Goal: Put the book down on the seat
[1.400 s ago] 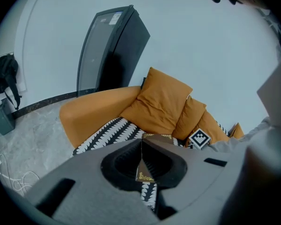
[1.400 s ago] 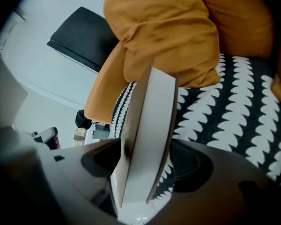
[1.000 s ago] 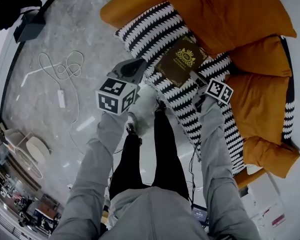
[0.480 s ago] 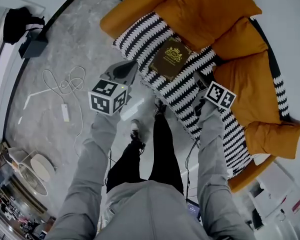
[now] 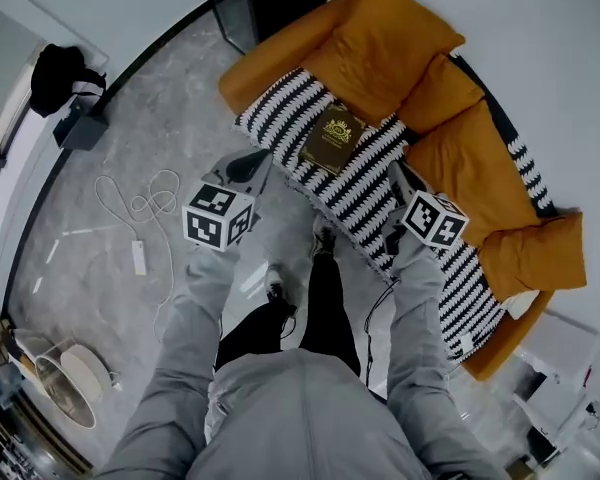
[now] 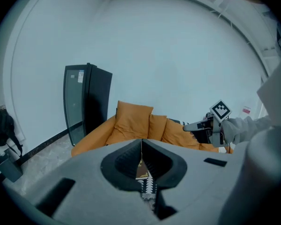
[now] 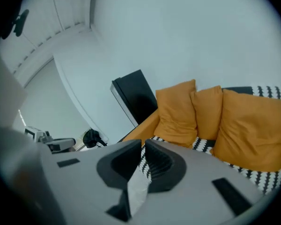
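Orange sofa (image 5: 385, 38) carries a striped throw (image 5: 380, 183). On it, toward twelve o'clock, the book (image 5: 332, 138) lies flat. The left gripper (image 5: 250, 164), at the book's eight o'clock, is closed and empty. The right gripper (image 5: 398, 174), at four o'clock, has just been closing on nothing, its jaws seemingly together.

A: Right hand-held gripper (image 7: 143, 143)?
B: Jaws have just been closing. Nearly together now, nothing between them.
A: Behind it?
B: Orange sofa (image 7: 138, 128) with three orange cushions (image 7: 178, 108) propped along the back and a black-and-white zigzag cover (image 7: 203, 145) on the seat. Tall black cabinet (image 7: 133, 95) just beside the sofa's left end, white wall (image 7: 178, 32) behind.
A: Left edge?
B: Left hand-held gripper (image 7: 61, 145), and a small dark object (image 7: 92, 137) near it, too small to tell.
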